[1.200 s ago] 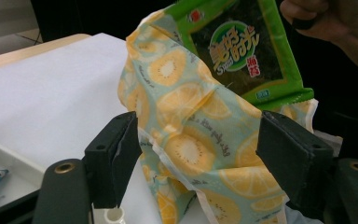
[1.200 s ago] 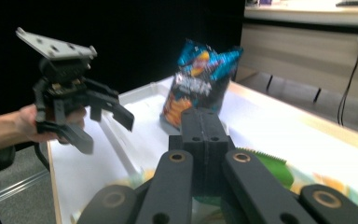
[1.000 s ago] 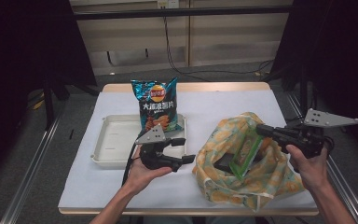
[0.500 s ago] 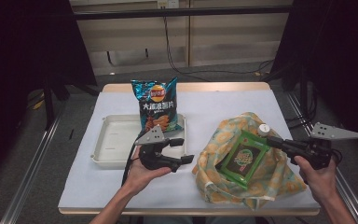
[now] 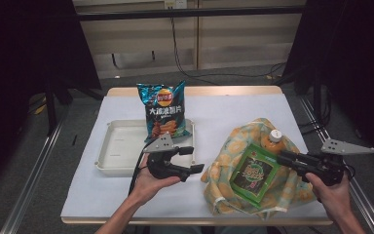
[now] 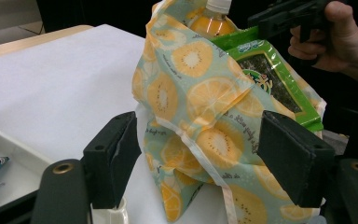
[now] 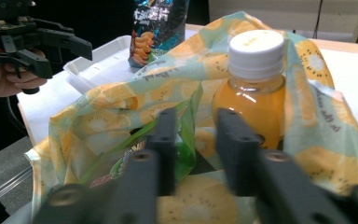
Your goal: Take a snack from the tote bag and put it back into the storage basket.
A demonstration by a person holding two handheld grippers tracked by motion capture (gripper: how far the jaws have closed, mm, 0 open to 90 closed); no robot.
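Note:
A lemon-print cloth bag (image 5: 224, 158) lies at the table's right front with a green snack packet (image 5: 252, 171) lying flat in its mouth. An orange juice bottle (image 5: 274, 138) with a white cap stands in the bag behind the packet. My right gripper (image 5: 279, 156) reaches in from the right at the packet's far corner. Its jaws have just been opening. In the right gripper view (image 7: 196, 128) the packet's green edge (image 7: 186, 123) sits in the gap, not pressed. My left gripper (image 5: 193, 159) is open just left of the bag (image 6: 200, 93), nothing between its jaws.
A white tray (image 5: 117, 151) sits at the left-middle of the white table cover. A blue chips bag (image 5: 163, 112) stands against the tray's far right corner. The table's front edge runs just below the cloth bag.
The right gripper came down with the green packet, which went from edge-up to flat on the bag, and its jaws parted. The left gripper stayed put.

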